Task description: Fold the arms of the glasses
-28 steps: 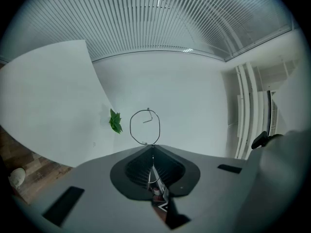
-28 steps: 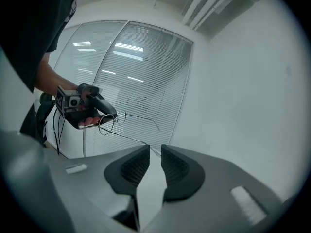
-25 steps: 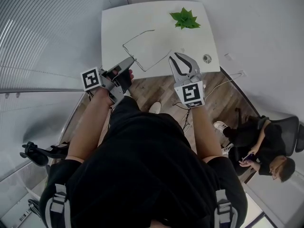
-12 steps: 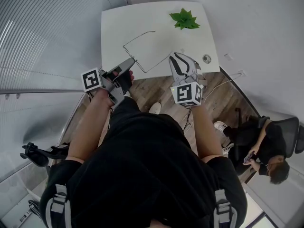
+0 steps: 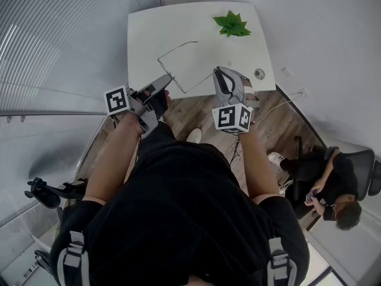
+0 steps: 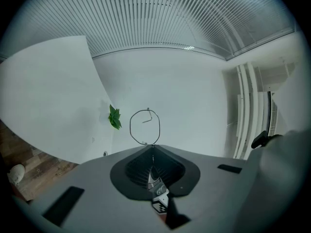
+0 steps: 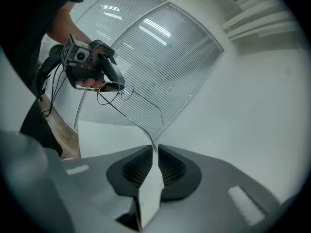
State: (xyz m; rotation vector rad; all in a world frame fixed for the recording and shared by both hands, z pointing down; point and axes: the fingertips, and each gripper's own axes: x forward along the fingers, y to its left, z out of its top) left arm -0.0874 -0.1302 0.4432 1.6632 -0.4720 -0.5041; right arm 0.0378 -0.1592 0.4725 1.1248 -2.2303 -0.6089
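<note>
Closing around the glasses (image 6: 130, 126) arm, right fingers (image 7: 171, 169); left fingers (image 6: 138, 169) clamped on frame.

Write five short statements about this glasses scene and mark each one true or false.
1. The left gripper is shut on the glasses. True.
2. The glasses lie flat on the table. False: they are held in the air.
3. A green plant stands on the table. True.
4. The right gripper has nothing between its jaws. False: an arm of the glasses runs between them as they close.
5. Nobody else is in the room. False: a person sits in a chair.
</note>
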